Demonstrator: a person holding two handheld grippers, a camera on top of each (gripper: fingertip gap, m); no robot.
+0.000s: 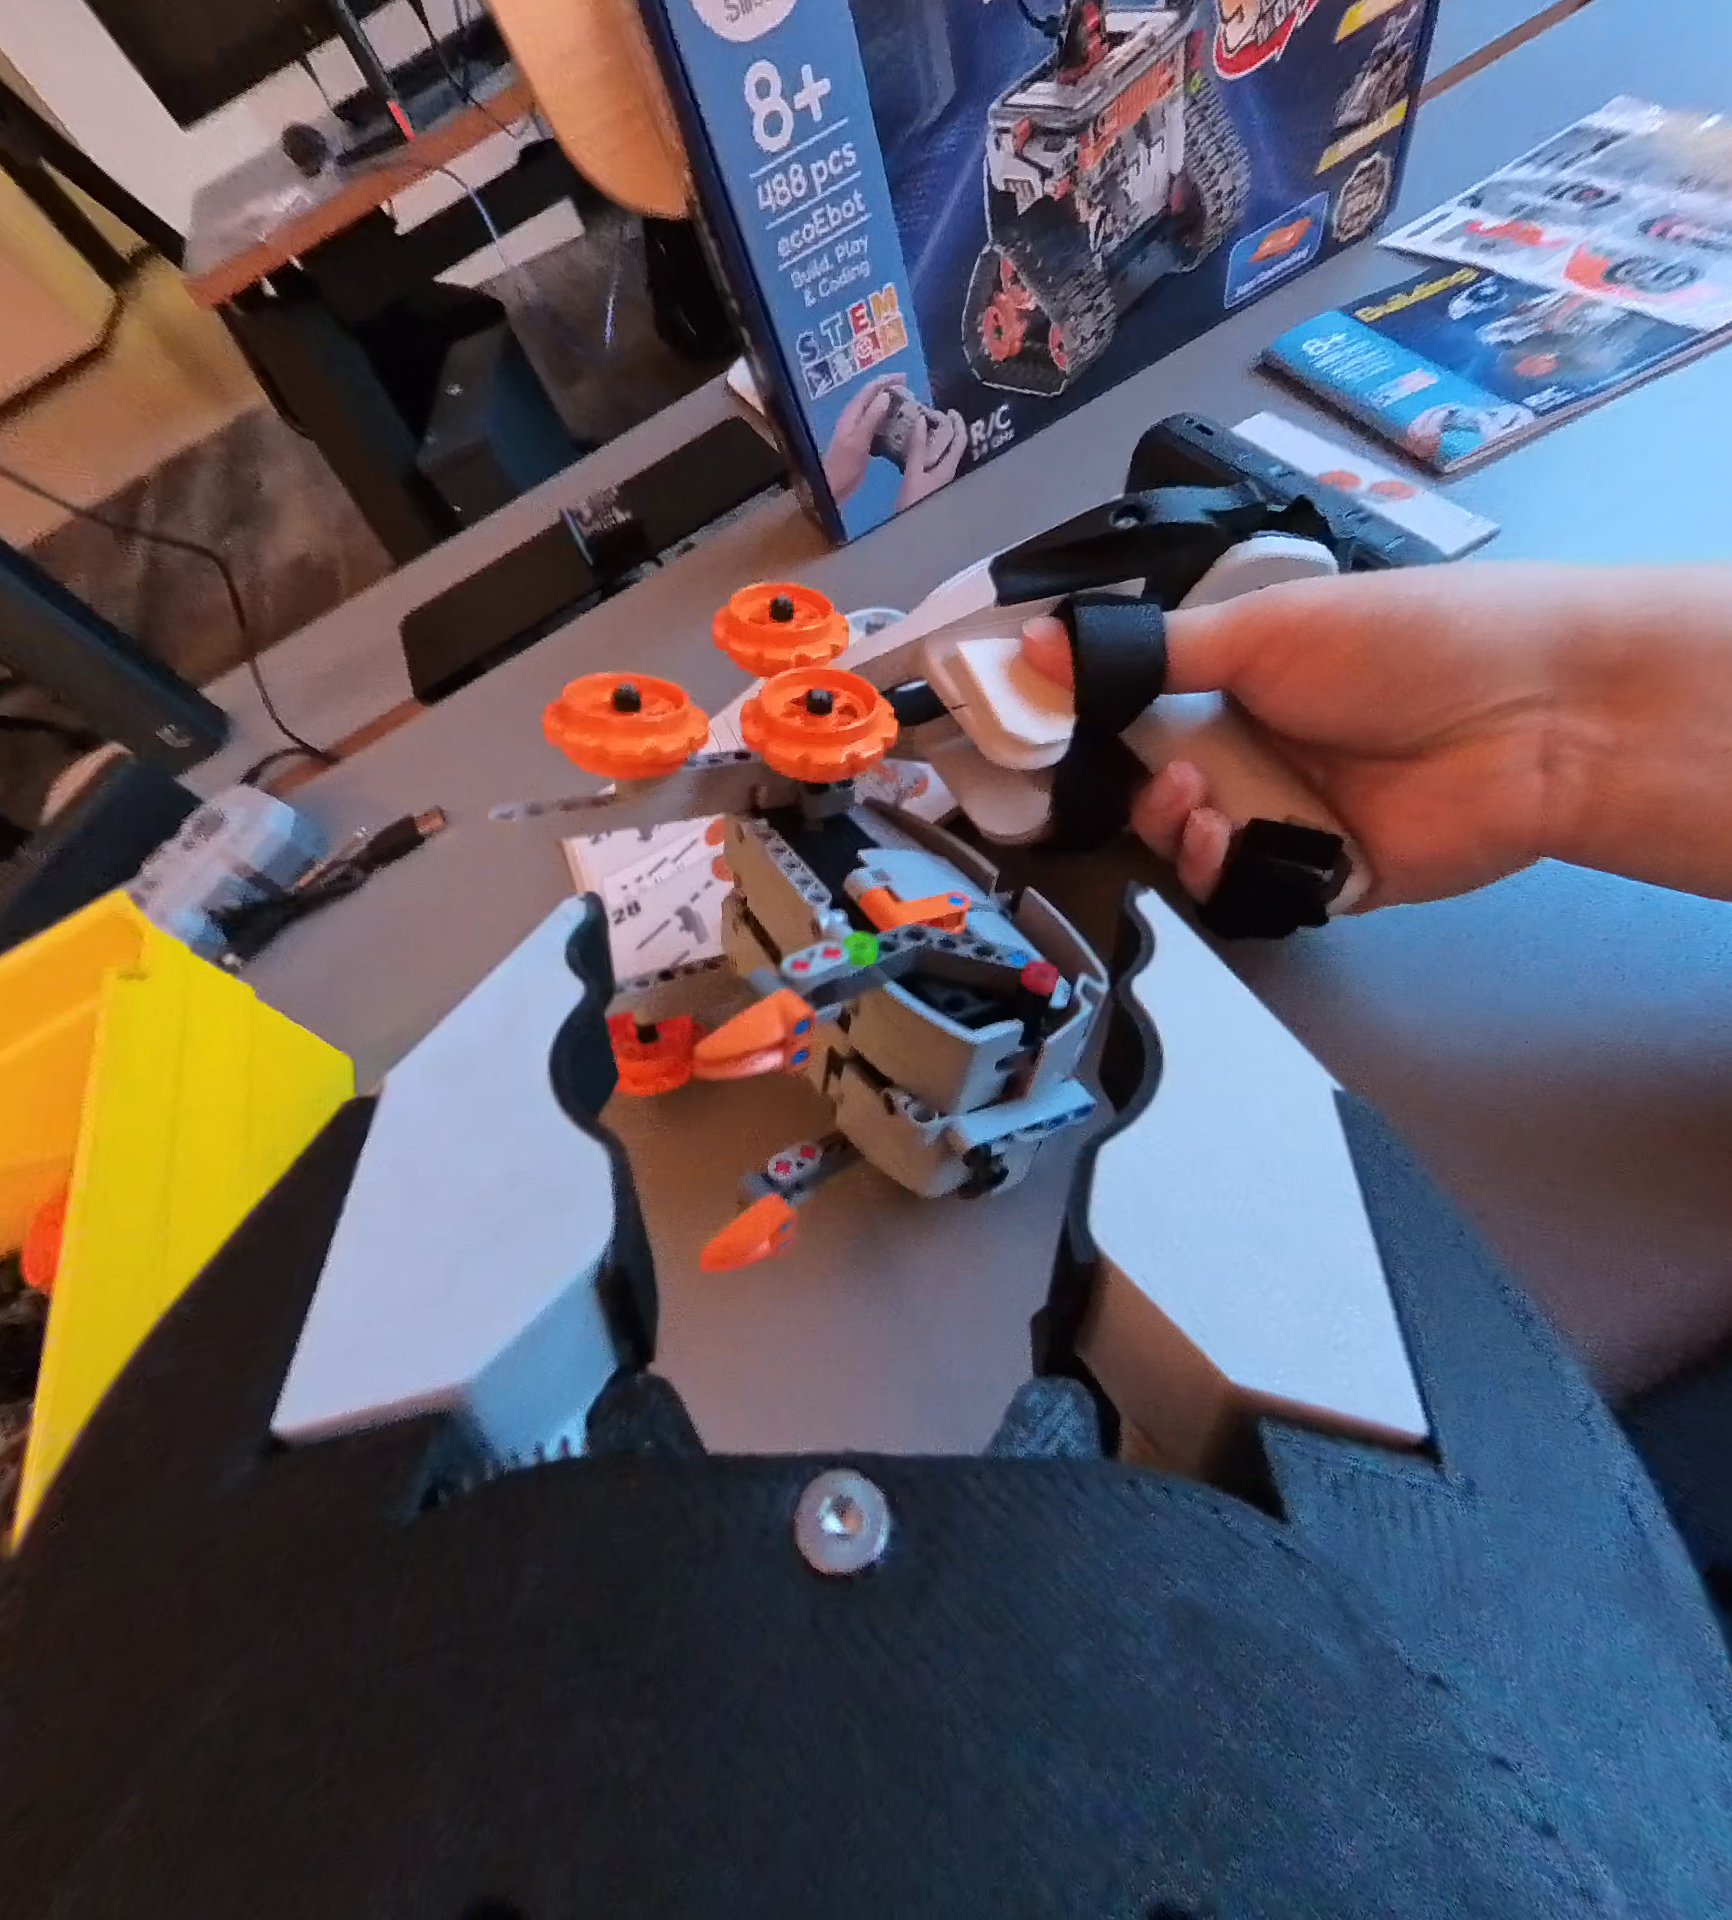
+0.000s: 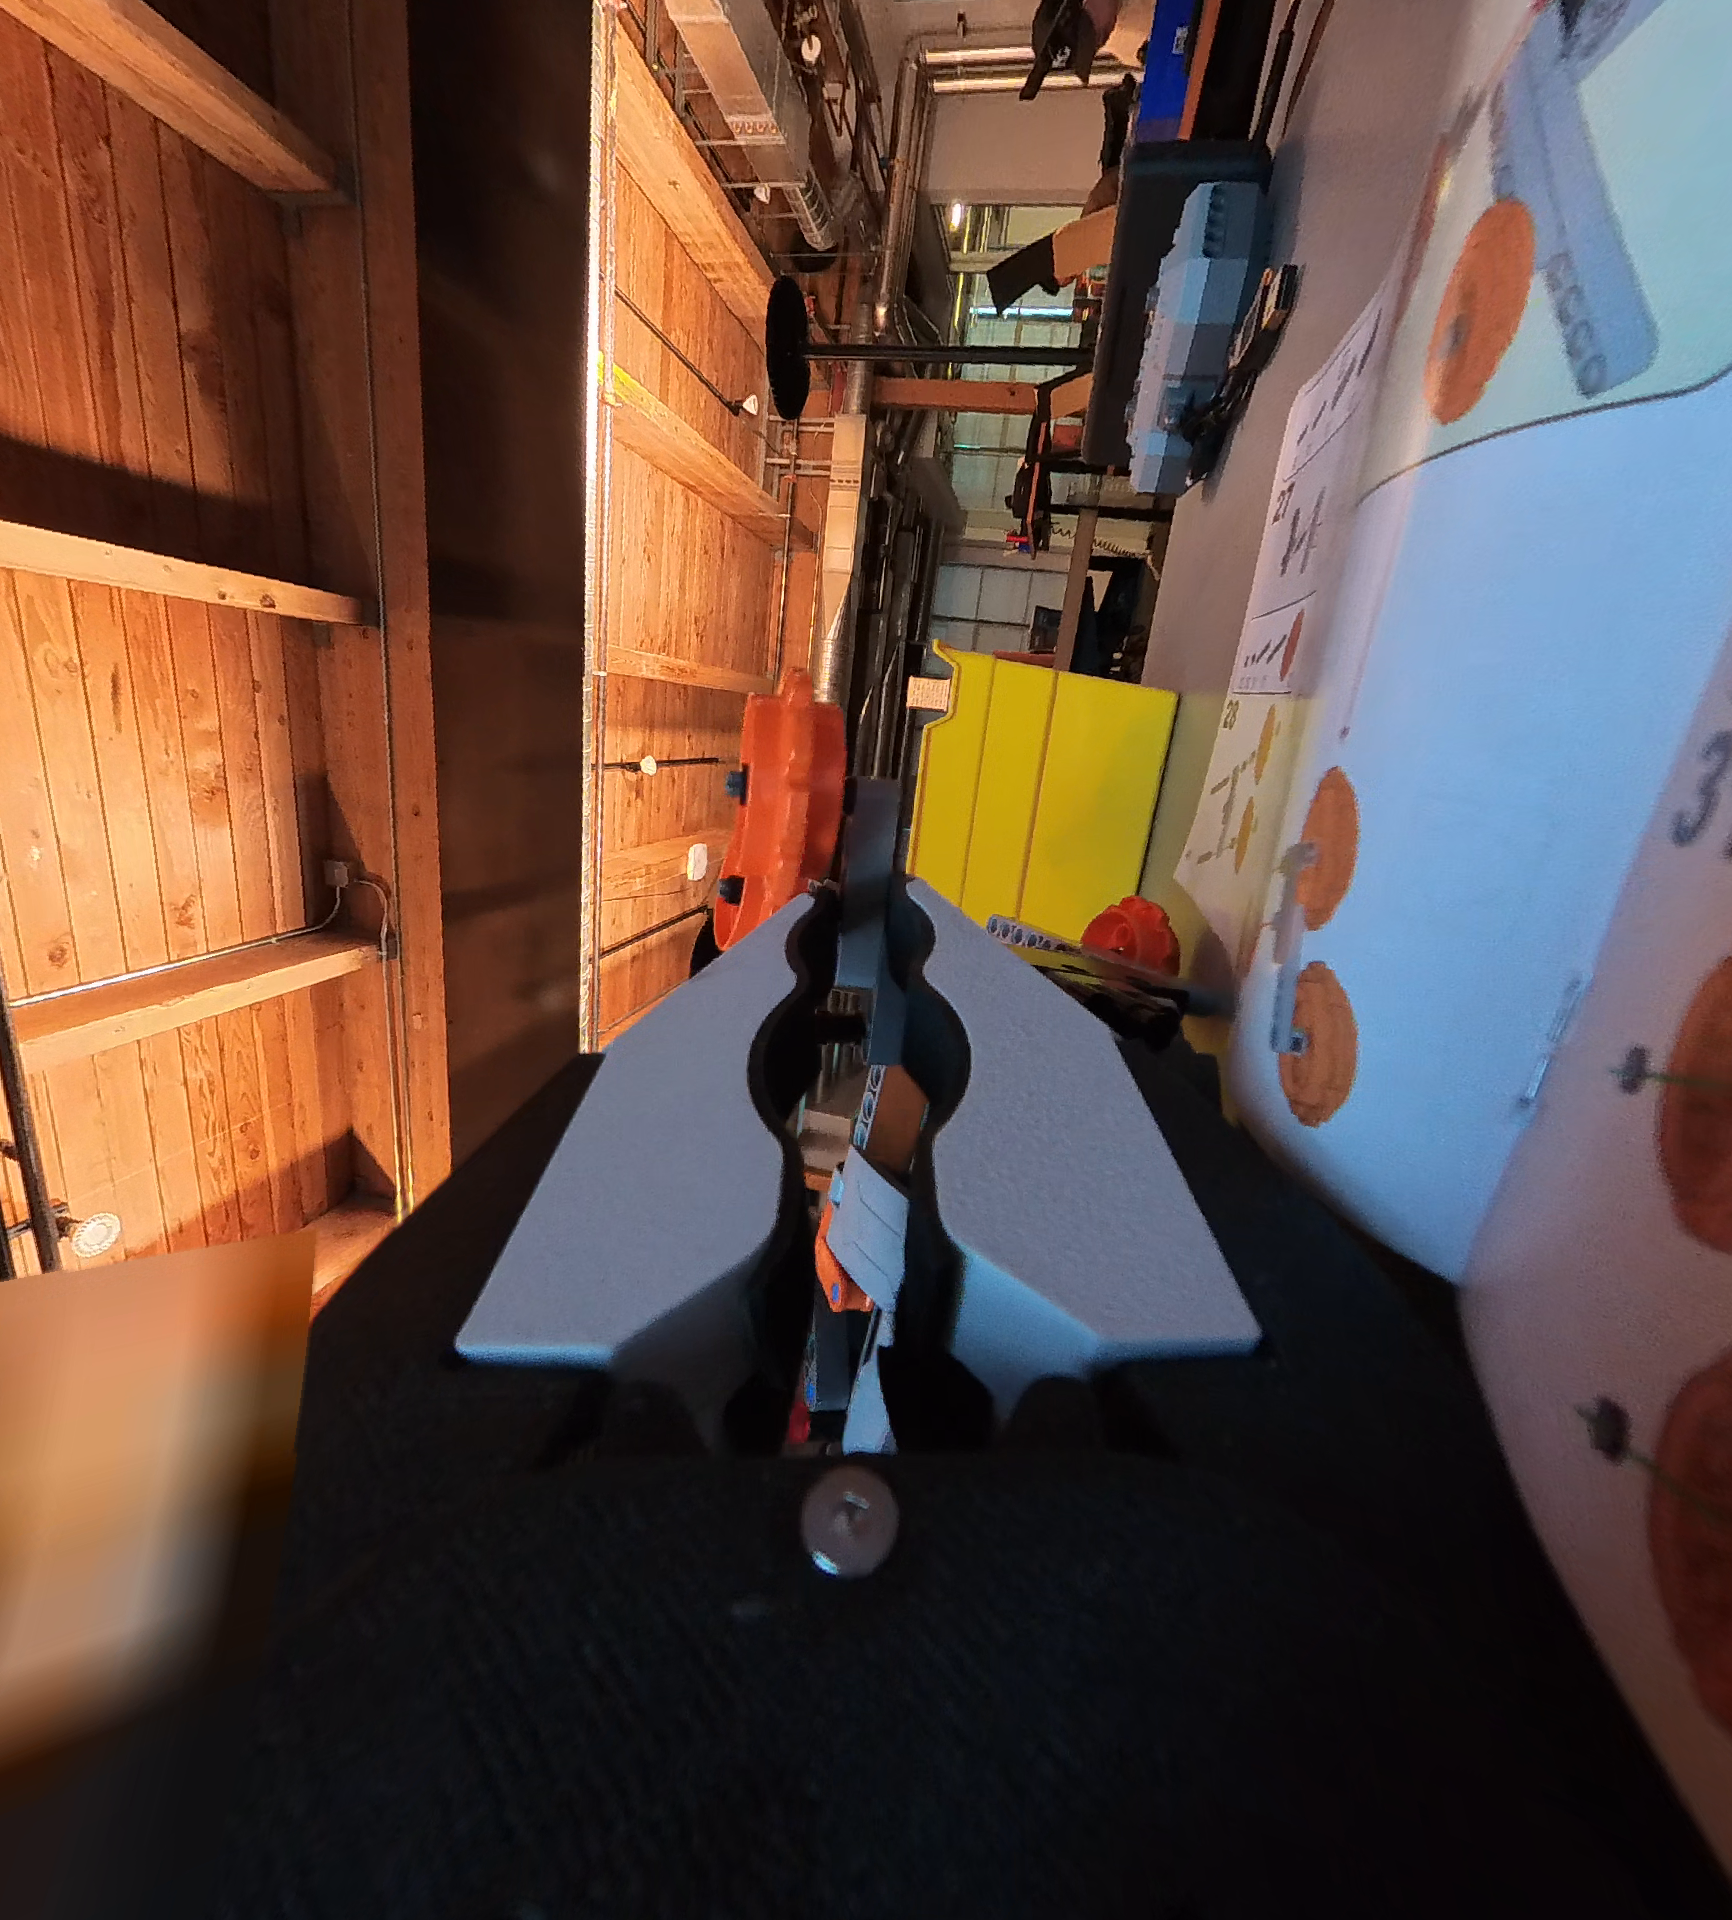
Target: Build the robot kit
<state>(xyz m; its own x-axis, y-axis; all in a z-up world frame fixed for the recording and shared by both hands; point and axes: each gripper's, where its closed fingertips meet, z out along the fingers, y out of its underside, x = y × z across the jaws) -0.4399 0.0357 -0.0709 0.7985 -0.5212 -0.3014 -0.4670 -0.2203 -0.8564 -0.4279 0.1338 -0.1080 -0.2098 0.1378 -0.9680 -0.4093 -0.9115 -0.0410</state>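
A grey and orange brick model (image 1: 903, 1039) sits tilted between the wide-spread fingers of my left gripper (image 1: 851, 987). Both fingers touch its sides, so the gripper is shut on it. A grey beam carrying three orange wheels (image 1: 623, 722) sticks out of the model's top. My right gripper (image 1: 737, 727), held by a hand (image 1: 1413, 727), comes in from the right and clamps that beam. In the right wrist view the right gripper (image 2: 862, 914) is rolled on its side and shut on the grey beam (image 2: 872, 862), with the orange wheels (image 2: 789, 810) just past its tips.
A yellow bin (image 1: 114, 1091) with loose parts stands at the left, and it also shows in the right wrist view (image 2: 1038, 790). An open instruction booklet (image 2: 1568, 727) lies under the model. The toy's box (image 1: 997, 208) stands behind, with more booklets (image 1: 1413, 374) at the far right of the grey table (image 1: 1464, 1091). Some 11 centimetres of space lies between my two pairs of fingers.
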